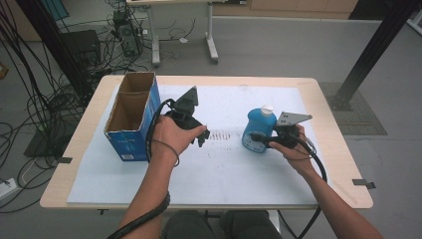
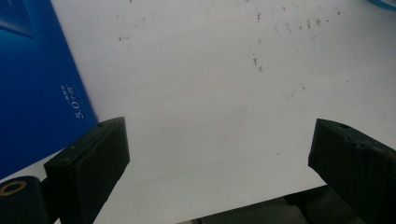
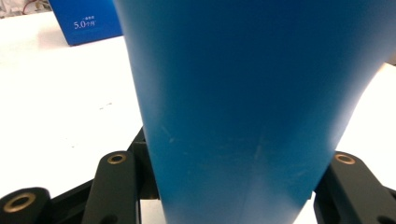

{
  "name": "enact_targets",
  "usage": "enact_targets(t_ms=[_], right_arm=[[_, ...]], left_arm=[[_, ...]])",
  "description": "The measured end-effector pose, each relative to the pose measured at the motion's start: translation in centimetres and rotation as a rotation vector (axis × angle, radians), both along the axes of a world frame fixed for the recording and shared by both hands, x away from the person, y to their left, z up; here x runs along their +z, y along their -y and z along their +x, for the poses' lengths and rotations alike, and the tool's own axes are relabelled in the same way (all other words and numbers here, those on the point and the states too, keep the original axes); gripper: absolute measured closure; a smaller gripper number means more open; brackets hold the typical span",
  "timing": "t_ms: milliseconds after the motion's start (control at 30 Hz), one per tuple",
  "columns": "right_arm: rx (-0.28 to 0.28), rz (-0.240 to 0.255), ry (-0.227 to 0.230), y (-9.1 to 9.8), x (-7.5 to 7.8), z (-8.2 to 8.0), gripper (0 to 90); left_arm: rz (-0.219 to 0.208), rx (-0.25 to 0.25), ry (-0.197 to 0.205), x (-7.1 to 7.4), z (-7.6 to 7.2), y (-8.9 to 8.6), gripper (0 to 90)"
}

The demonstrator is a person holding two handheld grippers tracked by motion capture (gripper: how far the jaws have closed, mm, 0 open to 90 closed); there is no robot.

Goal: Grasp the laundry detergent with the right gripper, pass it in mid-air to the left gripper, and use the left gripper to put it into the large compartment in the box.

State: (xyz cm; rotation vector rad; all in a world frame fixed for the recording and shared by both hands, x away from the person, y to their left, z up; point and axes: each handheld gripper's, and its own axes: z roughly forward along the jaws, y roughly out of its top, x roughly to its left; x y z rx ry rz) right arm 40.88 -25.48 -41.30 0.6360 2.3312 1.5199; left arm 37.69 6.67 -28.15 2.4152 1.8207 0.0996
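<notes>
at the left of the table (image 1: 74, 149) stands an open blue cardboard box (image 1: 130, 117), upright on the white mat (image 1: 219, 169) that covers most of the tabletop; its two compartments look empty from the high view. just to the right of the box the left tongs (image 1: 203, 135) hang over the mat, held in the person's left hand (image 1: 171, 134). in the left gripper view the two black jaws stand wide apart with only bare mat between them, and the blue side of the box runs along the left edge there. a patch of small dark marks lies on the mat between the two hands. further right stands the blue bottle (image 1: 260, 129) with a white cap, upright on the mat near the middle-right of the table and well apart from the box. the right tongs (image 1: 259, 140) are clamped around the bottle's lower body, one jaw on each side, gripped by the right hand (image 1: 297, 149). in the right gripper view the blue bottle wall sits pressed between the jaws.
</notes>
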Motion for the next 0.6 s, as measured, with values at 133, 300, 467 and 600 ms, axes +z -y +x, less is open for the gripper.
enact_targets(t_ms=[133, 300, 467, 600], right_arm=[[0.001, 0.001, 0.0, 0.0, 0.0, 0.01, 45.6], [0.0, 0.0, 0.0, 0.0, 0.0, 0.0, 45.6], [0.0, 0.0, 0.001, -0.01, 0.0, 0.0, 45.7], [0.0, 0.0, 0.001, 0.0, 0.0, 0.0, 45.8]], left_arm=[[0.0, 0.001, 0.001, 0.04, -0.01, -0.01, 5.5], [0.003, 0.0, 0.003, 0.03, -0.02, 0.05, 5.5], [0.004, -0.002, 0.003, -0.04, 0.03, 0.15, 5.5], [0.005, -0.004, 0.004, 0.07, 0.04, 0.3, 5.5]])
